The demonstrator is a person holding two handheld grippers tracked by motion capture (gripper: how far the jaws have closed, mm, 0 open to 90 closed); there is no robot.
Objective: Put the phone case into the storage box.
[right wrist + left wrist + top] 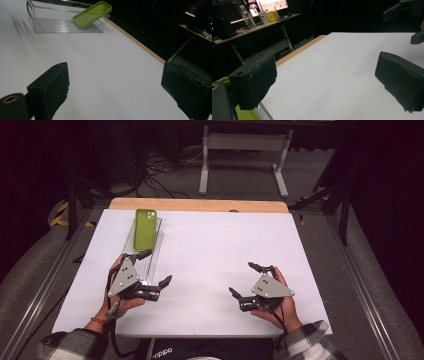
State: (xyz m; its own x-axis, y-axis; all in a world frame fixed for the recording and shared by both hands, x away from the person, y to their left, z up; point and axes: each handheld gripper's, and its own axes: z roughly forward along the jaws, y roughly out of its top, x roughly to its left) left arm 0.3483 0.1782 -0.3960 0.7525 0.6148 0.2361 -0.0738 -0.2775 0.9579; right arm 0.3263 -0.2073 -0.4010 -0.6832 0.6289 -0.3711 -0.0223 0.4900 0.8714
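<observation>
- Two grippers on the white table [210, 255], both jaws spread wide, nothing held.
- Left gripper [150, 270] sits just beside the near end of the clear tray [157, 251], at the table's left. Right gripper [247, 280] is well apart from it, on the right half.
- Green phone case [145, 228] lies tilted: far end propped on the tray's far rim, near end down inside. Same lean from the right gripper view [92, 14], camera cutout at the raised end.
- Likely step: pick the case out of the tray. Left gripper is the obvious one, it's nearest.
- Go for the raised far end or the long edges, where there's air under it. Low end is boxed in by the tray walls.
- Case looks thin and flexible: close across the width, not too hard, or it bows and pops out.
- Tray looks light and could slide or tip. Lift straight up, clear the rim before moving sideways. Pin the tray with the right gripper if it drags.
</observation>
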